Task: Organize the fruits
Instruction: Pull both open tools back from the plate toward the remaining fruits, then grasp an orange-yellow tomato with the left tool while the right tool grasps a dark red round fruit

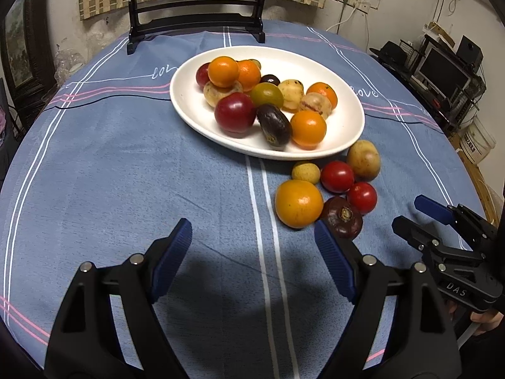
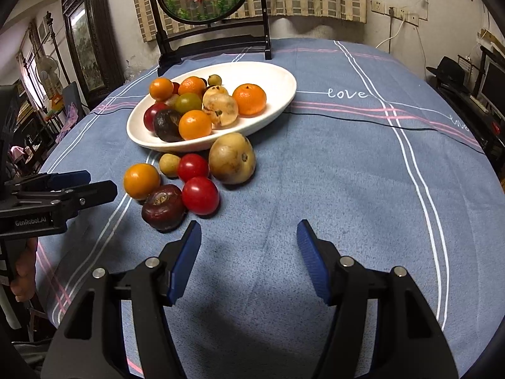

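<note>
Your left gripper (image 1: pixel 252 240) and right gripper (image 2: pixel 249 243) hover spread wide, empty. Six loose fruits (image 2: pixel 189 177) cluster against the oval plate (image 1: pixel 353 132); the dark mangosteen (image 2: pixel 163 207) sits nearest, calyx up.

Bare tablecloth (image 2: pixel 315 173) ahead of both open grippers, wide lane on the right side up to the white oval plate (image 2: pixel 277 79). Loose fruit cluster blocks the plate's near rim: orange tomato (image 1: pixel 299 203), dark purple tomato (image 1: pixel 342 217), two red tomatoes, yellow-brown fruit (image 2: pixel 232 158). Black mirror stand (image 1: pixel 195 31) closes off the far side behind the plate.
</note>
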### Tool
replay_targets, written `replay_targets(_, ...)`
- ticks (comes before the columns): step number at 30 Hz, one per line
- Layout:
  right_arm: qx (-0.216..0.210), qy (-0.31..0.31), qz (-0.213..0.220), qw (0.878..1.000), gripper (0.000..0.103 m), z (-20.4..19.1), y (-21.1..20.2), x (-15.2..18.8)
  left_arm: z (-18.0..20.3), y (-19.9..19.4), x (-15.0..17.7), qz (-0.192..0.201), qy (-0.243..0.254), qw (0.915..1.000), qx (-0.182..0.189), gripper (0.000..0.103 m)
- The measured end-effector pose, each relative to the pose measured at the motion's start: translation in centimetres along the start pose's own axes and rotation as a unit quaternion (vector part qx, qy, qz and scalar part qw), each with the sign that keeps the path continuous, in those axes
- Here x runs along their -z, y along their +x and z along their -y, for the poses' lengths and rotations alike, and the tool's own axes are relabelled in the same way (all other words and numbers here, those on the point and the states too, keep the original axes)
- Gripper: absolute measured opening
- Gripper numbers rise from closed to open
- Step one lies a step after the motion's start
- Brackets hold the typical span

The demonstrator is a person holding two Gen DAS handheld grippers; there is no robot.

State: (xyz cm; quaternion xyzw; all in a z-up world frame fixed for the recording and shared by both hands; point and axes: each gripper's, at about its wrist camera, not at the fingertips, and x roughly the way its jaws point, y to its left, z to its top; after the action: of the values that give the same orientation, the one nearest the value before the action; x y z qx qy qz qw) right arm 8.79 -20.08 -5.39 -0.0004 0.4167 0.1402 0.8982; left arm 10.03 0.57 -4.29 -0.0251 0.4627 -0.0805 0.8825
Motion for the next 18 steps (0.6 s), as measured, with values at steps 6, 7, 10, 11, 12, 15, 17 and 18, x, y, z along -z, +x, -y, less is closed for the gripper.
replay_targets(6,-0.012,0.004,-0.003,1.0,0.064,0.2,0.2,0.2,0.5,0.8,0.0,-0.011,0.006,0.9999,0.0,0.082)
replay_targets(7,-0.015,0.005,-0.004,1.0,0.064,0.3,0.2,0.2,0.5,1.1,0.0,-0.013,0.006,0.9999,-0.001,0.082)
replay_targets(10,-0.025,0.011,-0.008,1.0,0.064,0.5,0.4,0.3,0.5,1.9,-0.1,-0.022,0.01,0.9997,-0.007,0.082)
replay_targets(11,-0.028,0.013,-0.009,0.999,0.064,0.6,0.4,0.3,0.5,2.1,-0.1,-0.025,0.012,0.9996,-0.011,0.082)
replay_targets(12,-0.03,0.015,-0.009,0.999,0.064,0.6,0.4,0.3,0.5,2.4,-0.1,-0.028,0.014,0.9995,-0.011,0.082)
replay_targets(15,-0.039,0.022,-0.012,0.999,0.064,0.9,0.5,0.3,0.5,3.1,0.0,-0.038,0.023,0.9989,-0.015,0.082)
replay_targets(17,-0.043,0.026,-0.015,0.999,0.064,1.0,0.5,0.3,0.9,3.3,0.0,-0.041,0.033,0.9985,-0.016,0.082)
replay_targets(18,-0.045,0.027,-0.015,0.999,0.064,1.0,0.5,0.3,1.0,3.4,-0.1,-0.041,0.037,0.9984,-0.014,0.082)
